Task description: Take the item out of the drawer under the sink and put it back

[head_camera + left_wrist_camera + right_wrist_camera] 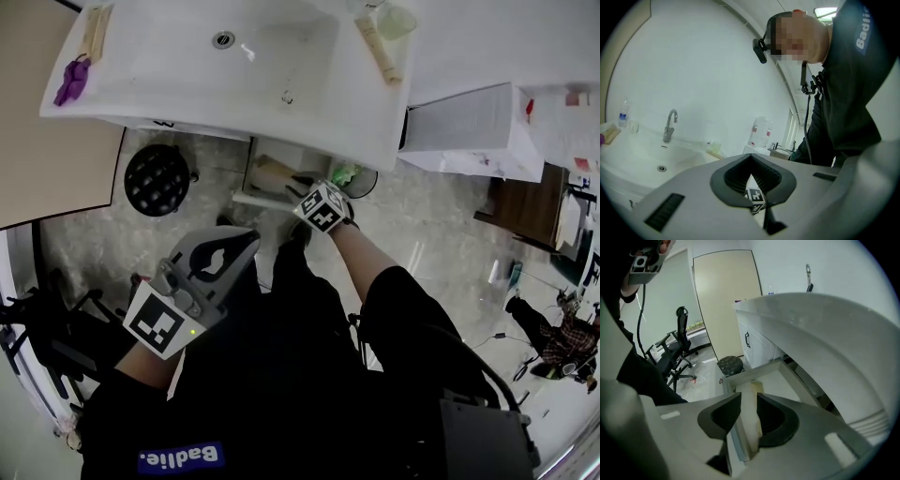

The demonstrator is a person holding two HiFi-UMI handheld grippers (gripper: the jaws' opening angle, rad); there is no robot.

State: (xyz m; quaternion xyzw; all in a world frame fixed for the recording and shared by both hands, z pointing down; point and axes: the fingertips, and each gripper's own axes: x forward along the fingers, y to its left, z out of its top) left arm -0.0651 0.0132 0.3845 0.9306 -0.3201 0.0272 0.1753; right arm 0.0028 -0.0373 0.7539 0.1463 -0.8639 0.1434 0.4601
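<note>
The drawer (251,187) under the white sink (309,103) is pulled out. A cream, tube-like item (751,427) lies between the jaws of my right gripper (749,397), its far end down in the drawer (780,383). The pads stand close on either side without clearly pressing on it, so the gripper is open. In the head view this gripper (302,192) reaches into the drawer beside a tan roll (272,174). My left gripper (223,255) hangs back near my body, shut and empty. In its own view the left gripper (763,207) points toward the sink.
A black round stool (157,178) stands left of the drawer, and a dark bin with something green (347,174) to its right. A white cabinet (469,127) sits further right. A tube (380,47), cup (394,19) and purple thing (73,80) lie on the sink. An office chair (675,352) is behind.
</note>
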